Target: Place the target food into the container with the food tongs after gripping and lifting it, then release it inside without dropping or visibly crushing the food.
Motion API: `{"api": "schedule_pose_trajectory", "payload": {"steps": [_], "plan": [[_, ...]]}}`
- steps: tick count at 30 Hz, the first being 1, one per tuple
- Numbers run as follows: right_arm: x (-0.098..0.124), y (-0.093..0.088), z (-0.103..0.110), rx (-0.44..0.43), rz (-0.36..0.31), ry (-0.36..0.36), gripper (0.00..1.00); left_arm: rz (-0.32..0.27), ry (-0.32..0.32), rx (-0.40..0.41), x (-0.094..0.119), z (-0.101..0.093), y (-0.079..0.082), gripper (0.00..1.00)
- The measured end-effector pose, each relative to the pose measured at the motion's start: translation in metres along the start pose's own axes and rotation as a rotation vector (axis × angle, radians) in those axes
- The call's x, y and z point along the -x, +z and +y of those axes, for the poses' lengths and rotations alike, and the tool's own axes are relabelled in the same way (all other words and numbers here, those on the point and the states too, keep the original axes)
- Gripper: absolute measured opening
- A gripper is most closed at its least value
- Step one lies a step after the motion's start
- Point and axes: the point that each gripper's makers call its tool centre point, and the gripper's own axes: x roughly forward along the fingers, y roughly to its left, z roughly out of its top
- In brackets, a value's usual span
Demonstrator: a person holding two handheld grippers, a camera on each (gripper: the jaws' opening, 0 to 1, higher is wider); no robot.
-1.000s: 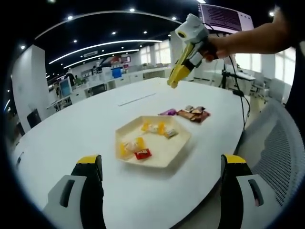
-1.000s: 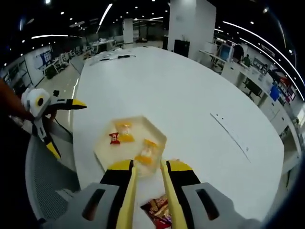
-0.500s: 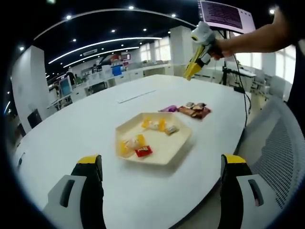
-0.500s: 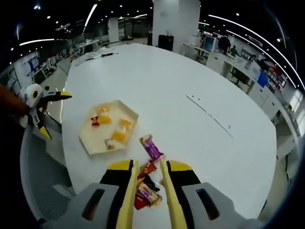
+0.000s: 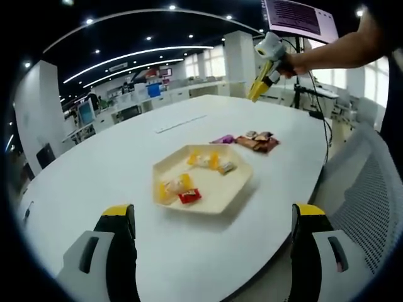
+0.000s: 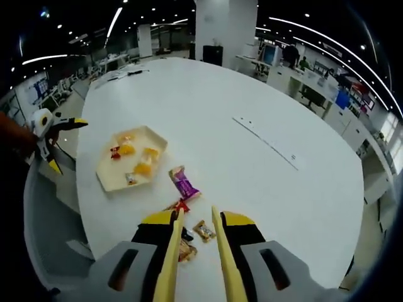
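Yellow food tongs (image 6: 194, 242) rise between the right gripper's (image 6: 194, 251) jaws, clamped there, their two slim blades slightly apart with nothing between the tips. They hang high over the loose pile of wrapped snacks (image 6: 189, 236) at the near edge of the round white table (image 6: 252, 94), presumably lining up for the next pick. In the left gripper view the same tongs (image 5: 260, 85) angle down from a person's hand (image 5: 296, 61), well above the table.

Left gripper (image 5: 211, 251) sits low at the table's edge, jaws spread wide and empty, apparently just waiting.

Cream hexagonal tray (image 6: 107, 179) lies left of the pile, already carrying several orange and red wrapped sweets. Between tray and pile lies a purple wrapped candy bar (image 6: 183, 185), flat on the table, its long axis running from the tray side toward the tongs. Which piece is the target, I cannot tell.
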Motion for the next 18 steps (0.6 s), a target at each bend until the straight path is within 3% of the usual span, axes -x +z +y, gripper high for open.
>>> {"api": "schedule_pose_trajectory", "payload": {"steps": [9, 18], "plan": [[-0.008, -0.009, -0.005, 0.006, 0.003, 0.007, 0.27, 0.019, -0.004, -0.003, -0.001, -0.001, -0.003, 1.0], [-0.035, -0.034, -0.01, 0.021, 0.028, 0.028, 0.26, 0.028, -0.005, -0.001, -0.002, -0.001, -0.005, 1.0]]}}
